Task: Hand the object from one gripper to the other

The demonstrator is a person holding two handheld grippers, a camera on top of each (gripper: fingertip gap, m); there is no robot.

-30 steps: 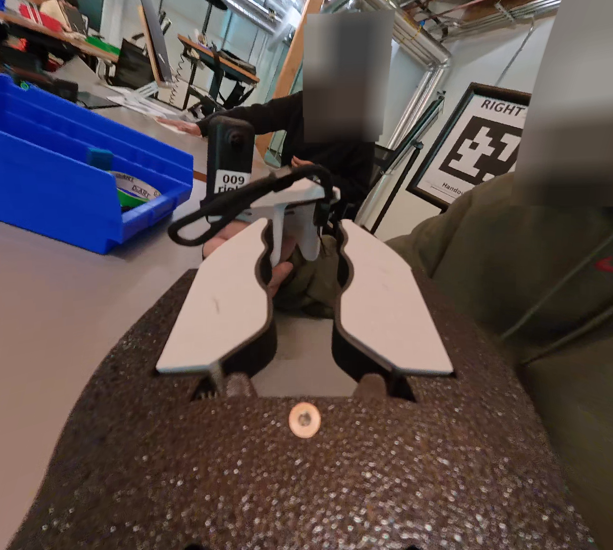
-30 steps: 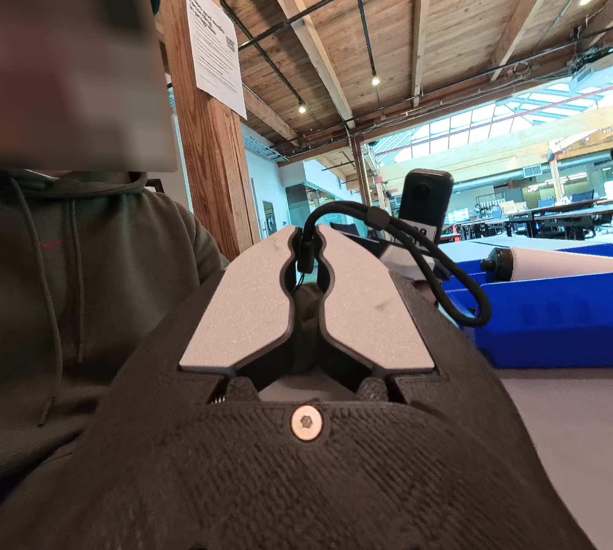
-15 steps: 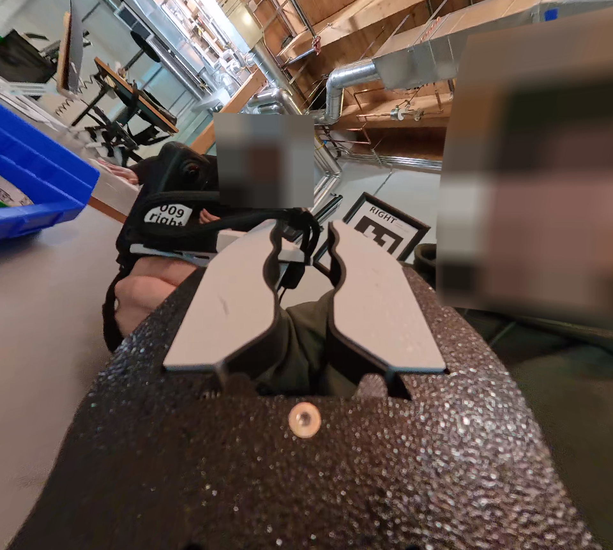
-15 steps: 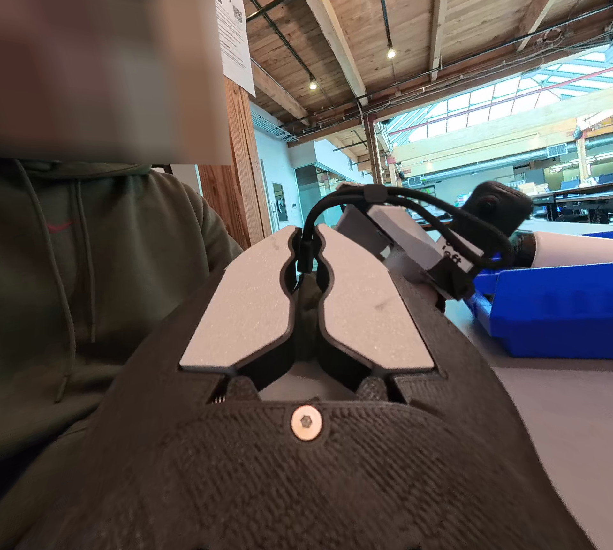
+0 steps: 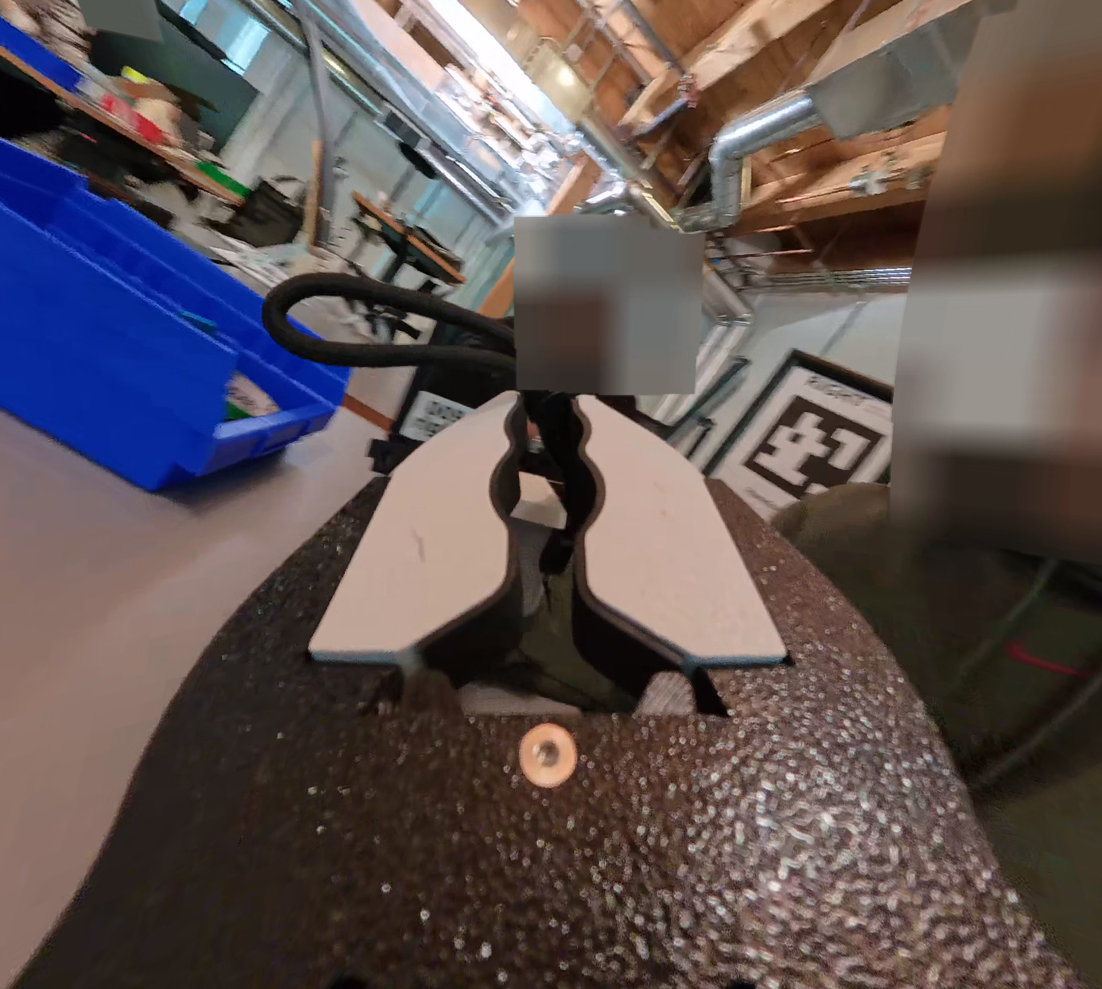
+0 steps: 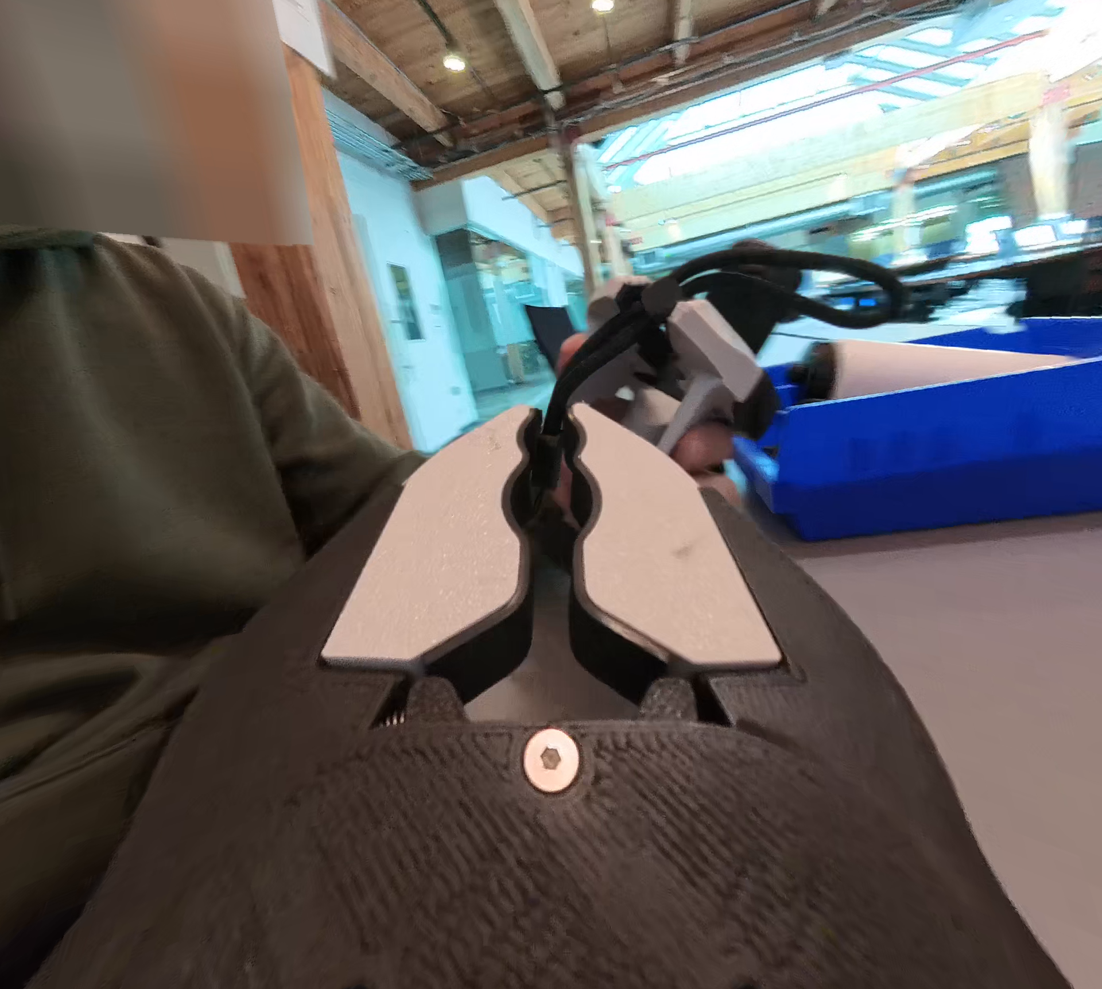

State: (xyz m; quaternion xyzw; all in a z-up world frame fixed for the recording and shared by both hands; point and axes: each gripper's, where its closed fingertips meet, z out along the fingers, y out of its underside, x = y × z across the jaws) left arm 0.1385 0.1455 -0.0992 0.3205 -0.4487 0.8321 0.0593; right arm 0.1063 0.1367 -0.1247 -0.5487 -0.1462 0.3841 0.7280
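The object is a black cord loop [image 5: 370, 358]. My left gripper [image 5: 547, 423] has its fingers closed in on the cord's stem, and the loop sticks out up and to the left. My right gripper [image 6: 551, 423] is shut on the thin lower end of the same cord [image 6: 581, 364]. In the right wrist view the left gripper's grey fingers [image 6: 715, 358] sit just beyond my right fingertips, around the cord. Both grippers are held above the table, close to the person's chest.
A blue bin [image 5: 119, 334] stands on the grey table [image 5: 119, 573]; it also shows in the right wrist view [image 6: 924, 453] with a white roll [image 6: 930, 370] in it. The person's olive hoodie [image 6: 119, 423] is close by. A framed marker board [image 5: 817, 441] leans behind.
My left gripper came up to the cord held by the right gripper and its fingers narrowed from wide open to closed on it. The right gripper kept its hold.
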